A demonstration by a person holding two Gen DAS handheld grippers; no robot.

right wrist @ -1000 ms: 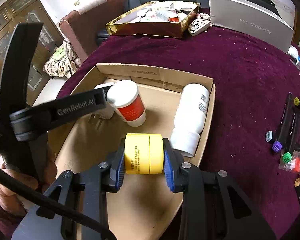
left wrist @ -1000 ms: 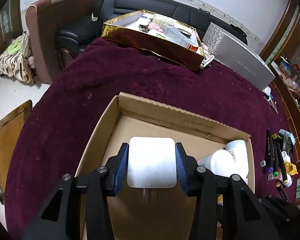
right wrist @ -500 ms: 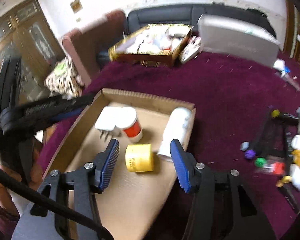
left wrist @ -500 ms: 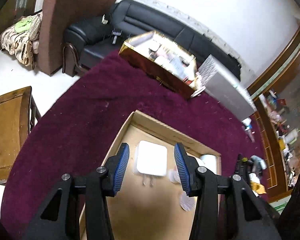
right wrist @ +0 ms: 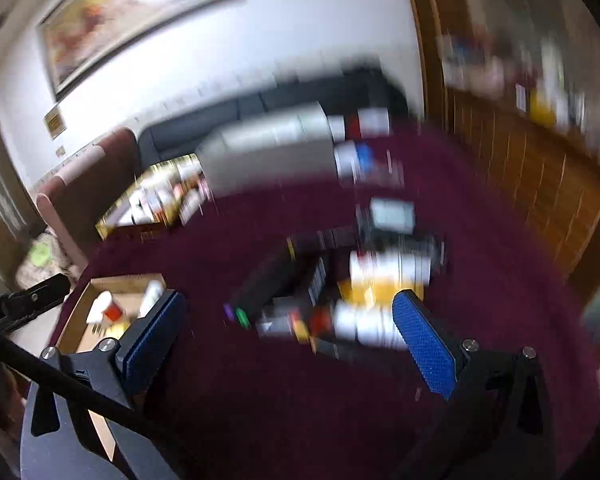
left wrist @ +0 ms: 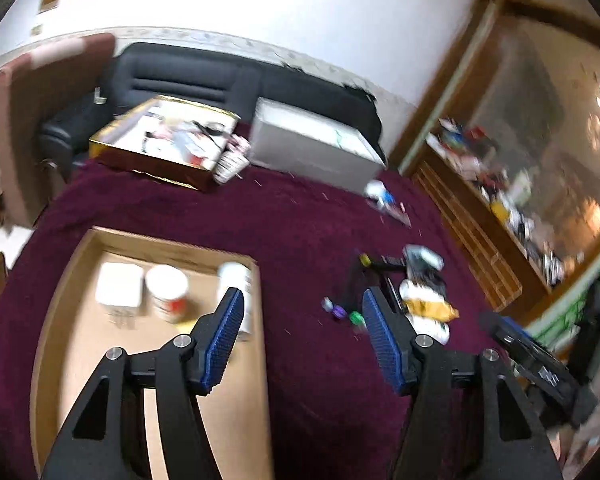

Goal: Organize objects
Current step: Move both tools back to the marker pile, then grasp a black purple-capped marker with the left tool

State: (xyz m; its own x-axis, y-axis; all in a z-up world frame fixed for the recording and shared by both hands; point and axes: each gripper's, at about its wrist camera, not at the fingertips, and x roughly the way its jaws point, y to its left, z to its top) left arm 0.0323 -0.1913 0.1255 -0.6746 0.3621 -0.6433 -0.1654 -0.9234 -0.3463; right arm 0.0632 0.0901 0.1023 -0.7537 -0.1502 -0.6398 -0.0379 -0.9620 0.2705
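A shallow cardboard box [left wrist: 68,264] lies on the maroon cloth. It holds a white square adapter [left wrist: 118,290], a white-and-red jar [left wrist: 167,292] and a white bottle [left wrist: 236,276]. My left gripper [left wrist: 302,336] is open and empty, raised above the box's right edge. My right gripper [right wrist: 288,340] is open and empty, raised over a blurred pile of markers, bottles and packets [right wrist: 340,280]. The same pile shows in the left wrist view [left wrist: 400,292]. The box also shows at the lower left of the right wrist view [right wrist: 112,308].
A gold tray of items [left wrist: 164,140] and a grey carton [left wrist: 312,148] stand at the table's far side before a black sofa [left wrist: 228,80]. A wooden cabinet [left wrist: 500,200] runs along the right. The right wrist view is heavily motion-blurred.
Both grippers let go of their loads, the adapter and the yellow jar, in the box, opened wide, rose and swung right toward the pile of markers and bottles.
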